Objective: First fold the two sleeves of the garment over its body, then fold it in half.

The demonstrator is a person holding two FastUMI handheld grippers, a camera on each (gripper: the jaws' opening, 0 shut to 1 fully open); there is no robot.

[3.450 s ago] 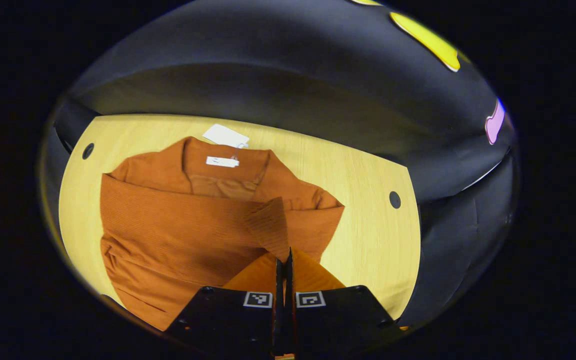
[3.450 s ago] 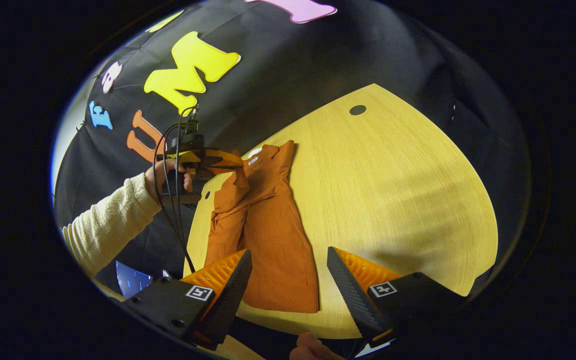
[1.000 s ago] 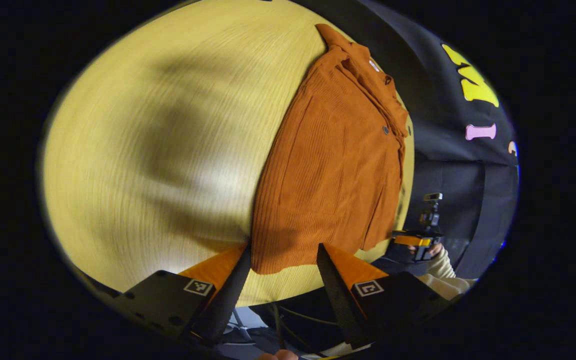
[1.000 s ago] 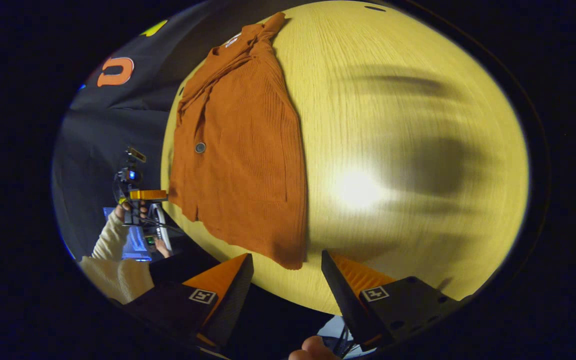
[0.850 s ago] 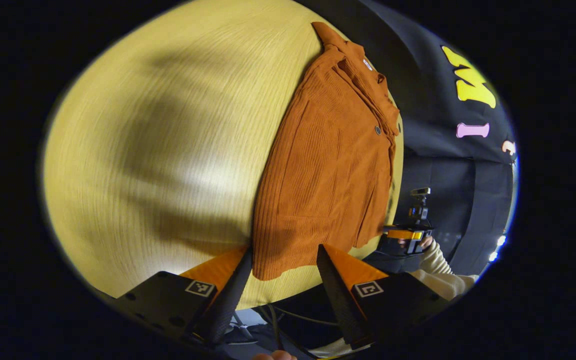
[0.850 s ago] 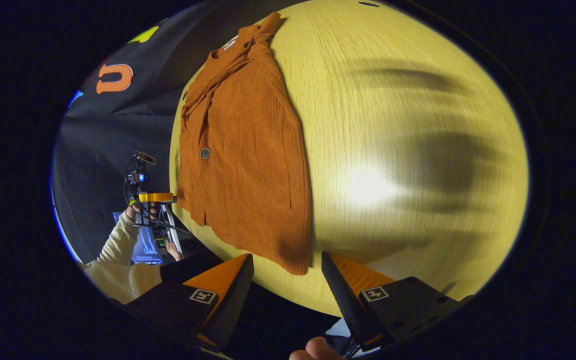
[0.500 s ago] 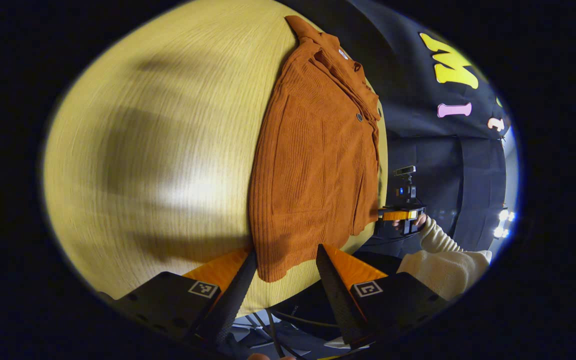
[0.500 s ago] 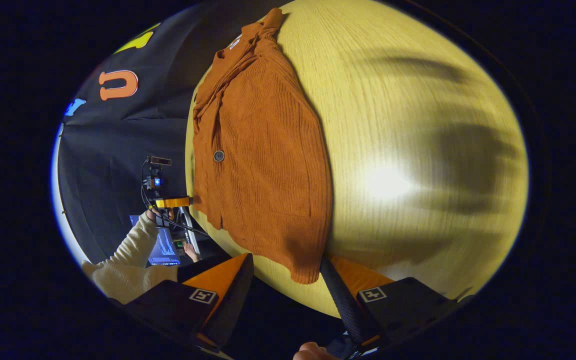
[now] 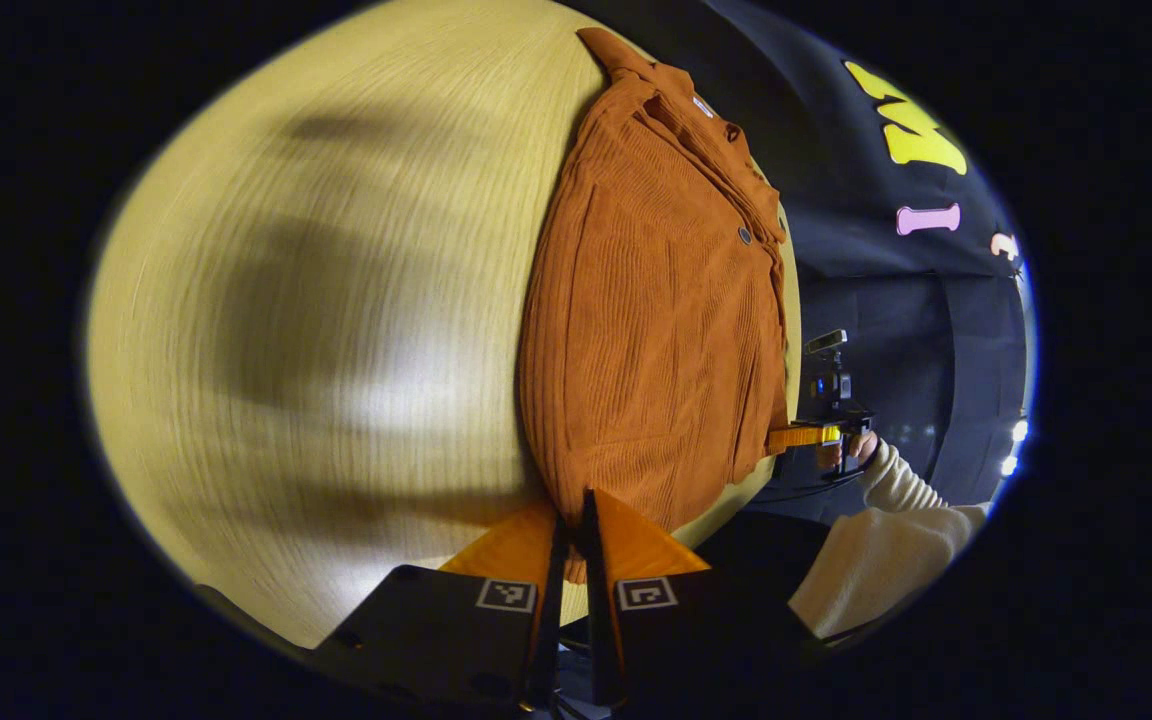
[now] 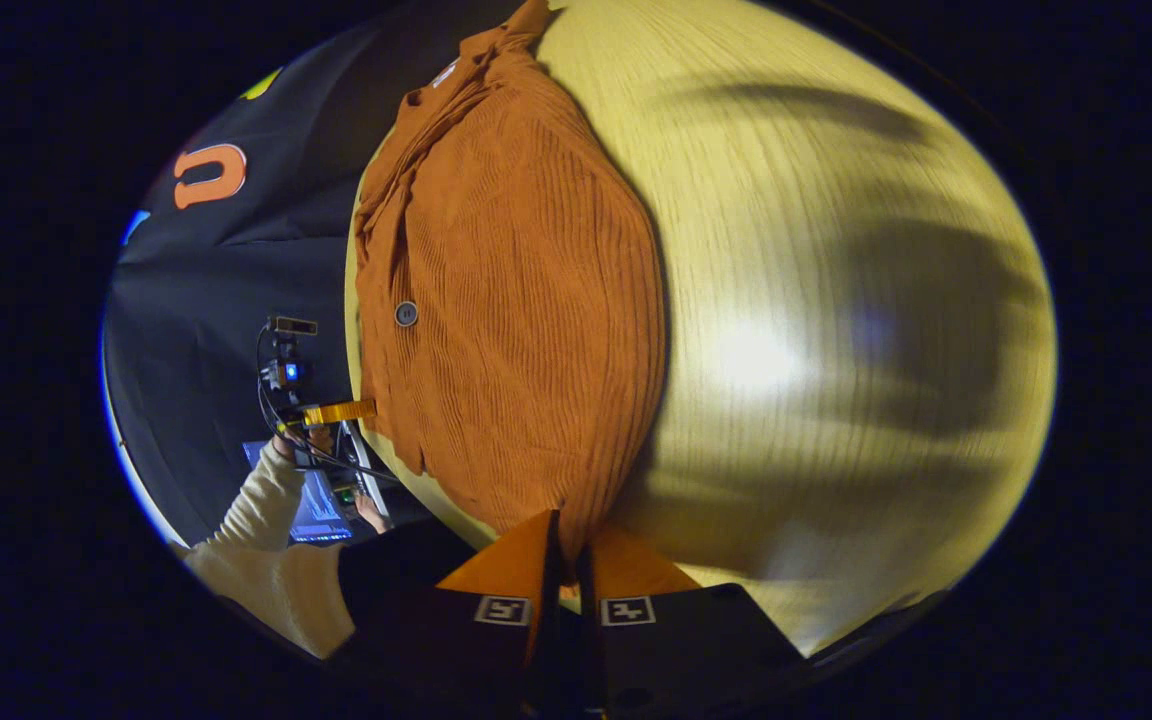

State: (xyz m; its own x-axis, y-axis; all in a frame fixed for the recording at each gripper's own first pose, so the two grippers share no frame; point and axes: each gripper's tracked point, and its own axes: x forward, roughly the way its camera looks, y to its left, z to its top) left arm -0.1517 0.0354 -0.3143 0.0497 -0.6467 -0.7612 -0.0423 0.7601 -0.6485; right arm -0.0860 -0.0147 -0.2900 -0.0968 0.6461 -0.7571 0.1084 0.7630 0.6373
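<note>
The rust-orange ribbed button-up garment [image 9: 651,320] lies flat on the yellow wooden table [image 9: 336,300], sleeves folded in, collar toward 12 o'clock. The left gripper [image 9: 573,520], at 6 o'clock in the left gripper view, is pinched tight on a hem corner. The right gripper [image 10: 566,540] is likewise clamped on the other hem corner. A cream sleeve [image 10: 256,510] shows at 8 o'clock in the right gripper view.

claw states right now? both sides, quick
Left claw: closed on the hem corner of the orange garment.
Right claw: closed on the garment's other hem corner.
</note>
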